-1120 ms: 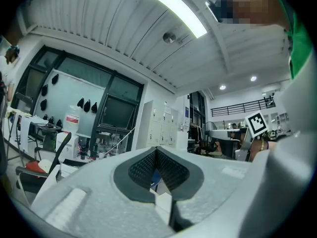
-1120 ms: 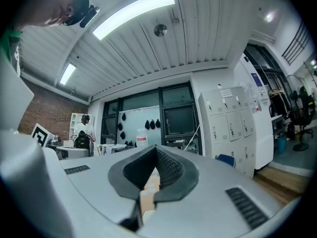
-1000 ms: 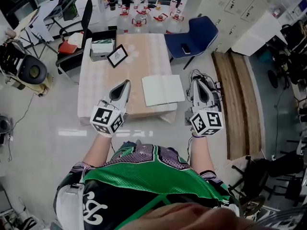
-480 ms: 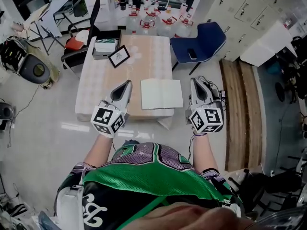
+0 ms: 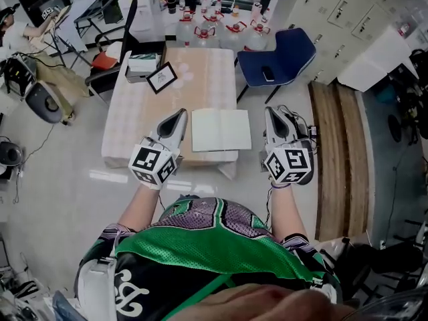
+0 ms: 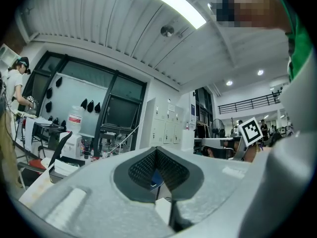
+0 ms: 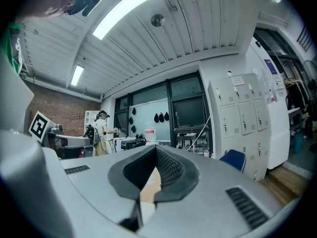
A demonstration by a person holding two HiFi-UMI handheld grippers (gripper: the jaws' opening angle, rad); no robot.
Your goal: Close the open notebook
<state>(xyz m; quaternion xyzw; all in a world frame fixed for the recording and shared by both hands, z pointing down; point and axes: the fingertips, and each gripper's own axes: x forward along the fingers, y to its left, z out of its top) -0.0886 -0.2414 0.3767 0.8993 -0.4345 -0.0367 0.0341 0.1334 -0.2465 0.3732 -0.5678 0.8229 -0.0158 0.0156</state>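
An open notebook (image 5: 221,130) with blank white pages lies flat near the front edge of the low table (image 5: 134,119). In the head view my left gripper (image 5: 180,113) hovers just left of the notebook, over the table's front part. My right gripper (image 5: 270,111) is just right of it, past the table's edge and above the floor. Both point away from me, jaws pressed together with nothing between them. In the left gripper view, the left gripper (image 6: 156,149) shows its pads meeting at the tip; the right gripper (image 7: 156,148) looks the same in its own view. Neither gripper view shows the notebook.
A small framed picture (image 5: 162,77) and a black box (image 5: 144,60) stand at the table's far left. Behind it are a blue chair (image 5: 281,53), a black chair (image 5: 124,29) and several water bottles (image 5: 215,24). Wooden boards (image 5: 340,146) run along the floor on the right.
The head camera has shifted, so the table and notebook sit a little further left and higher in view. Both grippers stay shut on either side of the notebook.
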